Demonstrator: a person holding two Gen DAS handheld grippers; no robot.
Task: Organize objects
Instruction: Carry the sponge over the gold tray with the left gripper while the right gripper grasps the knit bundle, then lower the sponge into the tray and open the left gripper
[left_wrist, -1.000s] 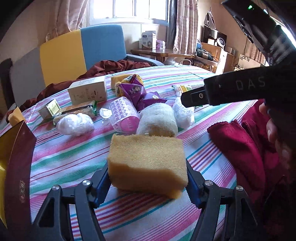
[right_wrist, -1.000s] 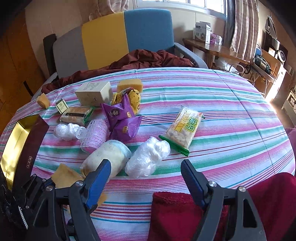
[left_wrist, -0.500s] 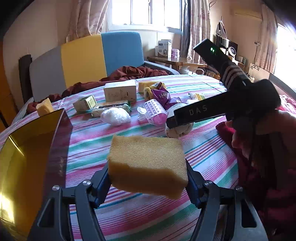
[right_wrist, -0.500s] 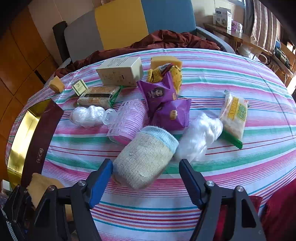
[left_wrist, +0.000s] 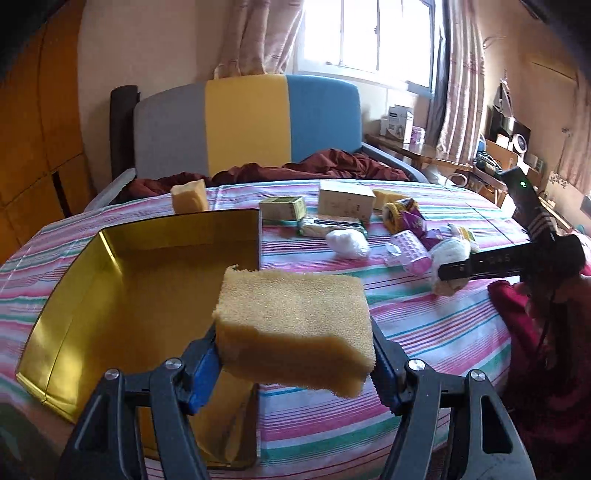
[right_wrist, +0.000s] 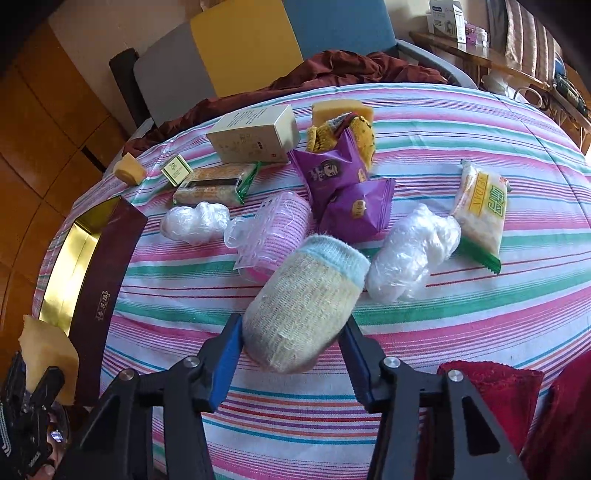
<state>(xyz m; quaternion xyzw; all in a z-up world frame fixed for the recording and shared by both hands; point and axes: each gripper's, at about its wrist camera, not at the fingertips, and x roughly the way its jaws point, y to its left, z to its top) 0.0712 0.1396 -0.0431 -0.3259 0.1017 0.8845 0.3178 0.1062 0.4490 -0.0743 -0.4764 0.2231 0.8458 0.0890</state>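
Our left claw (left_wrist: 295, 363) was clamped on a yellow sponge (left_wrist: 293, 325), held in the air over the near edge of the gold-lined box (left_wrist: 122, 295) on the striped desk (left_wrist: 424, 317). Our right claw (right_wrist: 291, 356) had its blue pads touching both sides of a rolled knit sock (right_wrist: 306, 306) lying just beside a white plastic wad (right_wrist: 412, 253).

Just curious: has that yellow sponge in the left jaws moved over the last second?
Yes. The sponge has swung left, from over the striped tablecloth to the gold box.
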